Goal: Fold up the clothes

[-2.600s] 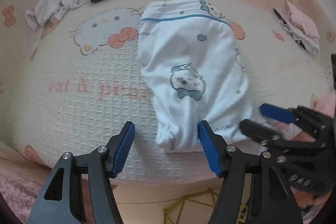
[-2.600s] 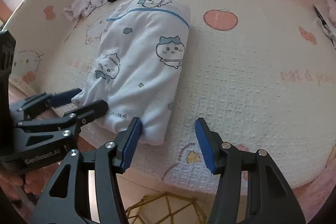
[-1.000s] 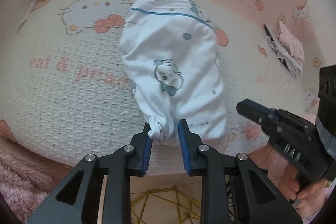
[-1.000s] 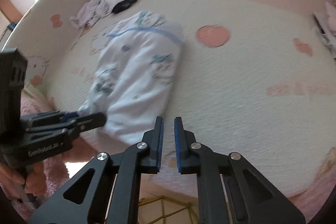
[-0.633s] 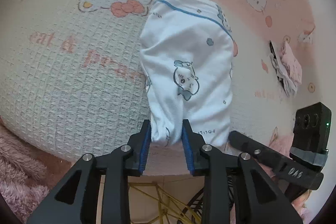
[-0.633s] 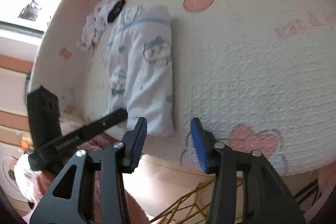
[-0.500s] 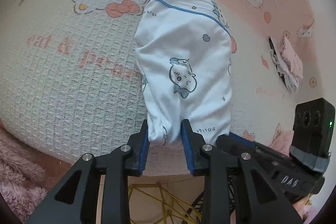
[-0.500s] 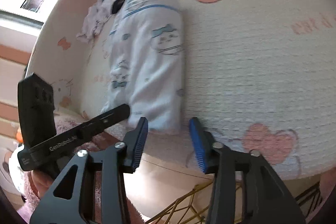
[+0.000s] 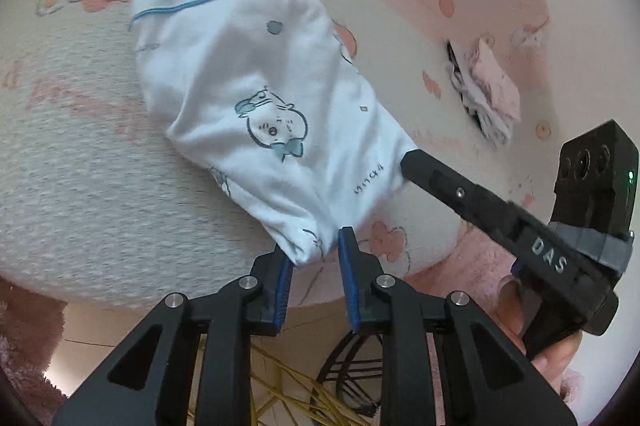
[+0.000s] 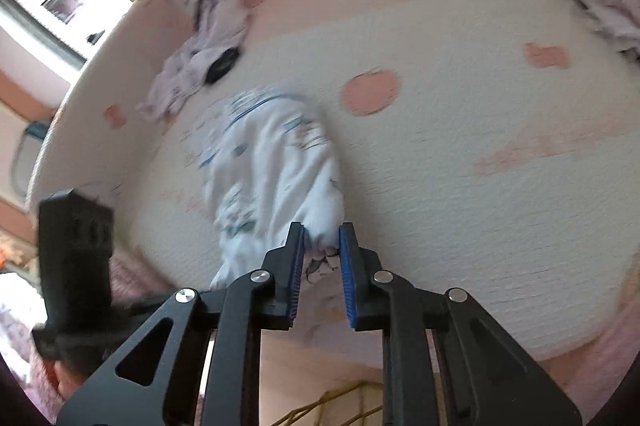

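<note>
A white garment (image 9: 256, 98) with blue piping and cartoon prints lies folded lengthwise on the cream and pink Hello Kitty bed cover (image 9: 80, 186). My left gripper (image 9: 314, 254) is shut on its near left corner, lifted off the bed edge. My right gripper (image 10: 322, 246) is shut on the other near corner of the garment (image 10: 276, 166). In the left wrist view the right gripper's finger (image 9: 440, 178) reaches into the cloth's right corner, with a hand (image 9: 548, 358) under it. The right wrist view is blurred.
A crumpled pile of white and black clothes (image 10: 200, 66) lies at the far left of the bed. A small folded pink stack (image 9: 488, 94) sits at the far right. Beneath the bed edge there is floor and a gold wire frame (image 9: 288, 390).
The right gripper, open half a second ago, has closed on the garment's near right corner. Both grippers have lifted the near end off the bed. The views have swung.
</note>
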Action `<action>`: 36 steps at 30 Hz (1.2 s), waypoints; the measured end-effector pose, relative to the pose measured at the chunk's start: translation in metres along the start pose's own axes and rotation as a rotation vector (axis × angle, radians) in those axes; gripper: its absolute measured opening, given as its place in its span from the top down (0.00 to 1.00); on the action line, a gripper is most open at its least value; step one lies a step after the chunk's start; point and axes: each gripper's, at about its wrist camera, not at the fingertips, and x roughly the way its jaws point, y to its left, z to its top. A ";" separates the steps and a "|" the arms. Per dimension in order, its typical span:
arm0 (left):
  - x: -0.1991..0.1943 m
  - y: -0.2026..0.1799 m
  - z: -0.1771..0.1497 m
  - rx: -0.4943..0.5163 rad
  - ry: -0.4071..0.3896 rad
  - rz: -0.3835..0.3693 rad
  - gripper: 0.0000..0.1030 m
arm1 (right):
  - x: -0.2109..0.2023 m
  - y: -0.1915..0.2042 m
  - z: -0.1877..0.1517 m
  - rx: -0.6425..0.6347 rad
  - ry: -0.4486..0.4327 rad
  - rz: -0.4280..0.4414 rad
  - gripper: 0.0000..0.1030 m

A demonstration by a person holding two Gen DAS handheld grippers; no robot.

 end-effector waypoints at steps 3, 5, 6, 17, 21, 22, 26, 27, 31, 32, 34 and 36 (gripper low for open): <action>-0.003 0.007 0.003 -0.025 0.012 0.013 0.62 | 0.005 -0.018 0.001 0.097 0.025 -0.033 0.66; -0.005 0.012 0.005 -0.042 0.020 0.022 0.57 | 0.007 -0.027 -0.005 0.143 0.072 0.026 0.55; -0.007 0.015 0.006 -0.052 0.020 0.027 0.54 | 0.010 -0.027 -0.008 0.156 0.097 0.058 0.55; -0.030 0.053 0.015 -0.203 -0.137 0.013 0.56 | 0.052 -0.006 -0.023 0.220 0.132 0.202 0.46; -0.019 0.056 0.020 -0.223 -0.121 -0.052 0.56 | 0.056 -0.022 -0.026 0.339 0.126 0.277 0.47; -0.015 0.050 0.023 -0.217 -0.126 -0.052 0.56 | 0.057 -0.025 -0.026 0.356 0.130 0.291 0.47; -0.002 0.033 0.025 -0.176 -0.091 -0.028 0.75 | 0.057 -0.024 -0.022 0.337 0.134 0.290 0.52; 0.001 0.027 0.023 -0.155 -0.094 -0.006 0.78 | 0.056 -0.021 -0.021 0.316 0.131 0.272 0.58; 0.007 0.001 0.015 -0.101 -0.086 0.017 0.83 | 0.048 -0.012 -0.020 0.194 0.103 0.133 0.83; 0.008 -0.006 0.013 -0.090 -0.068 0.012 0.85 | 0.043 -0.011 -0.019 0.166 0.099 0.112 0.83; 0.013 -0.021 0.012 -0.053 -0.033 -0.009 0.86 | 0.029 -0.014 -0.018 0.109 0.079 0.071 0.84; 0.020 -0.038 0.012 -0.007 0.001 -0.032 0.86 | 0.007 -0.022 -0.016 0.077 0.033 0.038 0.85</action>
